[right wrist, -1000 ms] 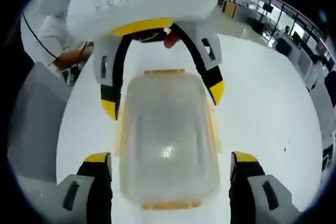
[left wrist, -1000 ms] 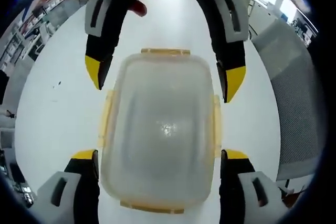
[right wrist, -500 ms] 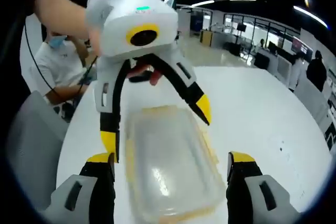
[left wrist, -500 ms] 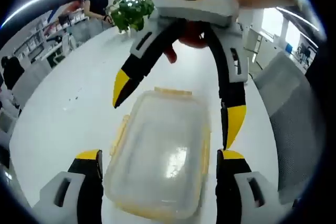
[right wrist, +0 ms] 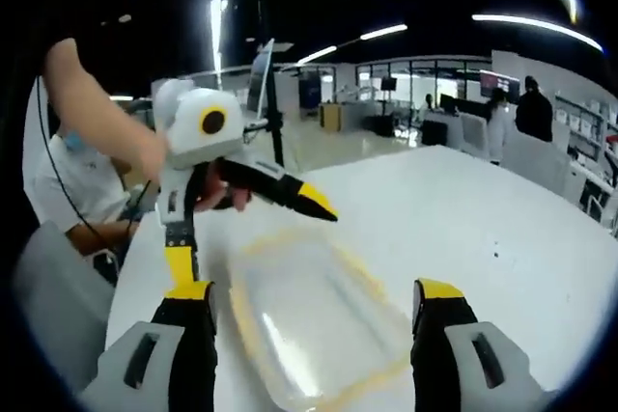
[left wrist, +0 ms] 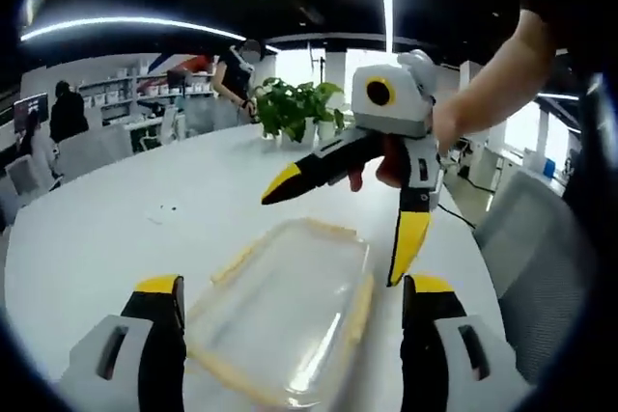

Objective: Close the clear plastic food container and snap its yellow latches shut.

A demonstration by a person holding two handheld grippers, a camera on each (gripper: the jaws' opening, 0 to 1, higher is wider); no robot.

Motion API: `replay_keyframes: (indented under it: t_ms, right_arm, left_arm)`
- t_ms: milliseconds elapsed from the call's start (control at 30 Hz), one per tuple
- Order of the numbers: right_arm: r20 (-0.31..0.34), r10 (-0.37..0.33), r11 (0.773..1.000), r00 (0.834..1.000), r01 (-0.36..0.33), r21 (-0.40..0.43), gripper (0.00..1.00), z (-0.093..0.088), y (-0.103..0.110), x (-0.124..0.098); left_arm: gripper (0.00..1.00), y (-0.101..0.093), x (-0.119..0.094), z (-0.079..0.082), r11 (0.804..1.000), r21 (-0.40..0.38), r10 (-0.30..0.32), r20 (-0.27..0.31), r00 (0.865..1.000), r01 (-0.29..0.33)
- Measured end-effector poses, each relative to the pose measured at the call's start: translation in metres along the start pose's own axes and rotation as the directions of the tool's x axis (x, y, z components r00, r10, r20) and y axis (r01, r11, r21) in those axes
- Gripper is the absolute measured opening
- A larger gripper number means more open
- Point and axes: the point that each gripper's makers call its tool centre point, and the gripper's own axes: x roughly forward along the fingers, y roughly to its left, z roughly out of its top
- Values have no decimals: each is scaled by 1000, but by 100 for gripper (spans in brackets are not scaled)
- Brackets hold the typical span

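Left gripper view: the left gripper (left wrist: 290,311) hangs with its jaws spread wide, empty, straddling the near end of the clear plastic food container (left wrist: 285,320), which lies flat on the white table (left wrist: 116,238) with its lid on. Yellow latches (left wrist: 359,301) run along its edges, and they look to be sticking out rather than folded down, though the angle is too shallow to be sure. Across the container the right gripper (left wrist: 338,224) hovers in a hand (left wrist: 454,123), jaws splayed wide, one yellow tip pointing down just beside the far right latch, the other out over the table. By my reading the lid is seated and the latch-snapping step is in hand; the next move calls for a tip lowered onto a latch flap and pressed down against the container wall. Right gripper view: the right gripper (right wrist: 314,320), wide apart and holding nothing, frames the container (right wrist: 314,320) from the opposite end, latches (right wrist: 372,291) a pale yellow border. The left gripper (right wrist: 246,238) is opposite, jaws spread, one tip hanging by the container's left edge. Plenty of bare table on the right side; the table edge and grey chairs (right wrist: 48,296) sit close on the left, so pressing should go straight down, not outward.
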Motion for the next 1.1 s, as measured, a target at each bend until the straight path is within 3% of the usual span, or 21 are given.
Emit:
replay_keyframes:
  t_ms: [67,300,900,1100]
  right_arm:
    - [37,-51,999,998,51,6,83,7,-5,-2]
    - [89,-129,989,988,122,80,81,12,-11,-10]
    - [81,-189,978,979,180,104,81,4,-4,-37]
    - [74,-213,973,974,205,104,81,0,1,-48]
  left_arm:
    - [92,3,-3,1,1000,-14,25,22,999,-25]
    - [89,5,-9,5,997,-49,64,58,996,-61]
    - [88,-7,-25,0,991,-105,95,67,993,-88]
    - [87,-6,-38,3,985,-122,135,77,988,-125]
